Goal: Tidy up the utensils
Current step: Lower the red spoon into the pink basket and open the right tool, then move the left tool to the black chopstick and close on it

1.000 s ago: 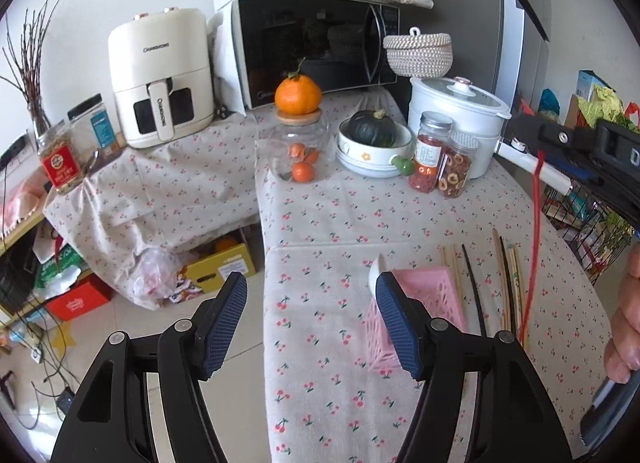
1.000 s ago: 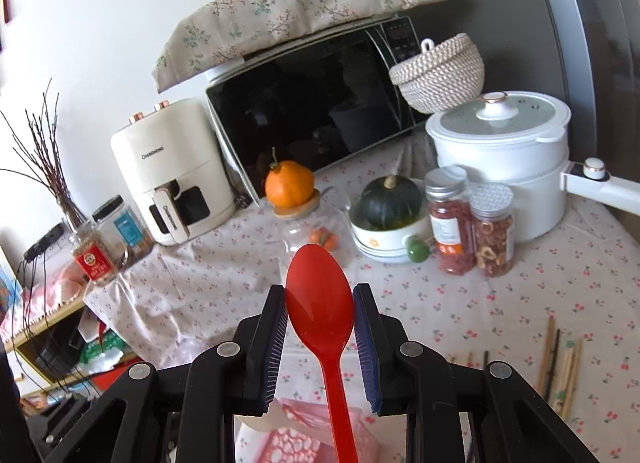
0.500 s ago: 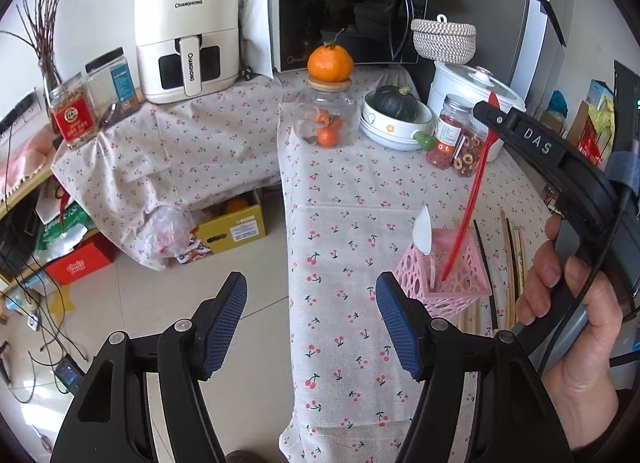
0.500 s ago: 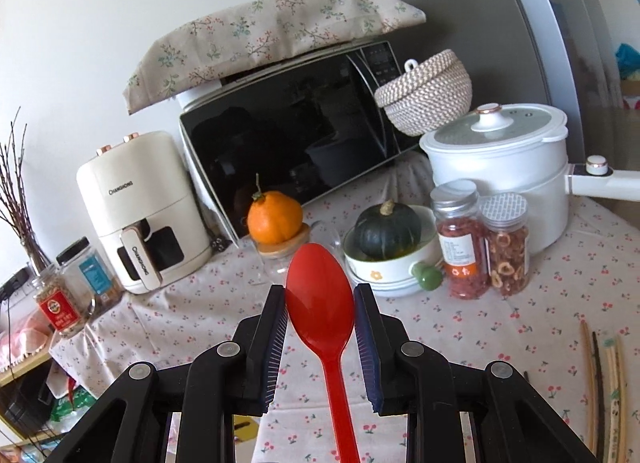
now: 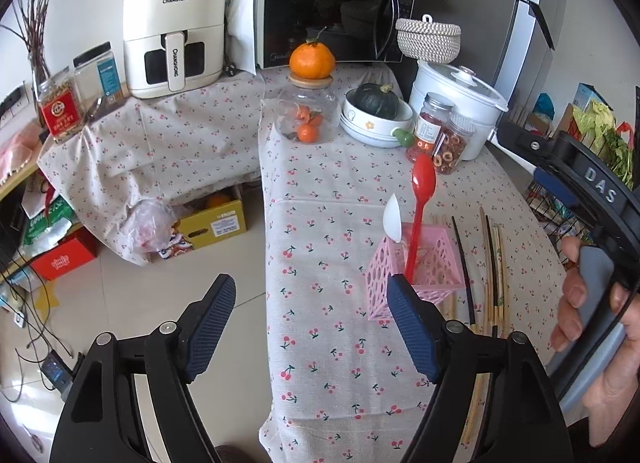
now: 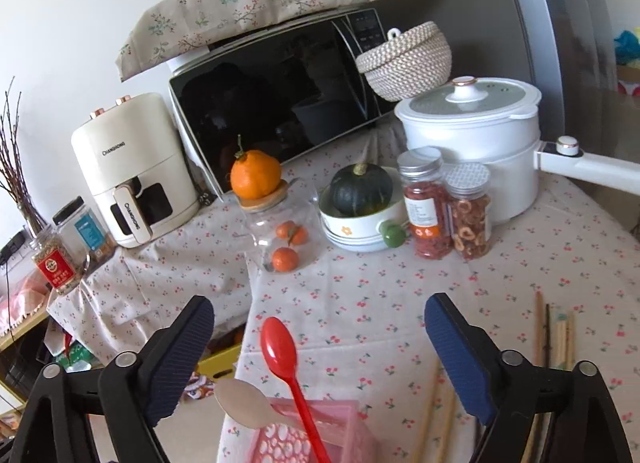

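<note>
Right gripper point(image 6: 318, 359): my jaws released, empty.
Left gripper point(image 5: 310, 329): my jaws spread, empty.
Red plastic spoon point(image 5: 421, 207): standing in pink perforated basket point(image 5: 424, 275), beside white spoon point(image 5: 392, 219).
Cream air fryer point(image 5: 174, 29): reads CHANGHONG.

Readable: "CHANGHONG" twice on cream air fryer point(image 5: 174, 29), upper left of frame, once across the top front, once running down its handle. "DAS" in raised letters on black body of right gripper point(image 5: 599, 184), right edge. Jar labels and yellow box print too small to read.
</note>
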A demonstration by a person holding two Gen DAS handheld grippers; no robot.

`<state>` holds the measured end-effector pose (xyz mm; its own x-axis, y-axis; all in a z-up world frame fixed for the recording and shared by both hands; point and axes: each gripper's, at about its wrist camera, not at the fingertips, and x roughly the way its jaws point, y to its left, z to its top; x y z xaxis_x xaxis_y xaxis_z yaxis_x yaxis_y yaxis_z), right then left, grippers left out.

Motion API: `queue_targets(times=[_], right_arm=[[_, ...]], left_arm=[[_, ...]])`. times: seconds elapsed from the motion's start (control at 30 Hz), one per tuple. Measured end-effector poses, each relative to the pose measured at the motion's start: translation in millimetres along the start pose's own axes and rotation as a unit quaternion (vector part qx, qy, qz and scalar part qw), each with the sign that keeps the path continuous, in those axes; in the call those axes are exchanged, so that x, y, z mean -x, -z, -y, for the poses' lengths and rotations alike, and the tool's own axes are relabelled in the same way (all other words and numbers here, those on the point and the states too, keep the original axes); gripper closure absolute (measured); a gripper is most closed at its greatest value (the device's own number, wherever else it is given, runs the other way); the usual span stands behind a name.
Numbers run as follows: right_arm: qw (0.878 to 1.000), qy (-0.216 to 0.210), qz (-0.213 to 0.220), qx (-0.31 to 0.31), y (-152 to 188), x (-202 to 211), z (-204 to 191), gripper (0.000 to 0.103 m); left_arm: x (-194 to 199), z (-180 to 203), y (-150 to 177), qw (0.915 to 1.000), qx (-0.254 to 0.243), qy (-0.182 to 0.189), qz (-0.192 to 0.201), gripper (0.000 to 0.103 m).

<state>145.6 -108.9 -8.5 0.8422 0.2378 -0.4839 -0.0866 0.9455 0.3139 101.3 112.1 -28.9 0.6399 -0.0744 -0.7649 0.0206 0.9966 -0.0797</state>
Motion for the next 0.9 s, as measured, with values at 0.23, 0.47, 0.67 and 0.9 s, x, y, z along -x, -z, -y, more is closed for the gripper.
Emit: queue_targets(times=[0.23,0.47,0.67,0.9], right_arm=[[0.993,0.093,-0.07,0.023,0.0,32.4,39.1,0.0],[0.985,0.125,-0.114,0.038,24.5,61.7,79.1,0.0],[0.981,0.138,-0.135,0.035,30.9,80.9,125.6,0.0],[0.974,0.158,-0.16,0.017,33.9,84.6,182.5,0.0]], left_arm=[[4.2,29.2,6.7,0.9995,0.012,0.02,-0.022,0.018],[13.8,78.7,21.3,0.9981,-0.004,0.054,-0.028,0.017],[0.3,116.8,31.8,0.9974,-0.015,0.053,-0.047,0.009],[-25.4,158.1,37.5,0.9974,-0.04,0.035,-0.049,0.0]])
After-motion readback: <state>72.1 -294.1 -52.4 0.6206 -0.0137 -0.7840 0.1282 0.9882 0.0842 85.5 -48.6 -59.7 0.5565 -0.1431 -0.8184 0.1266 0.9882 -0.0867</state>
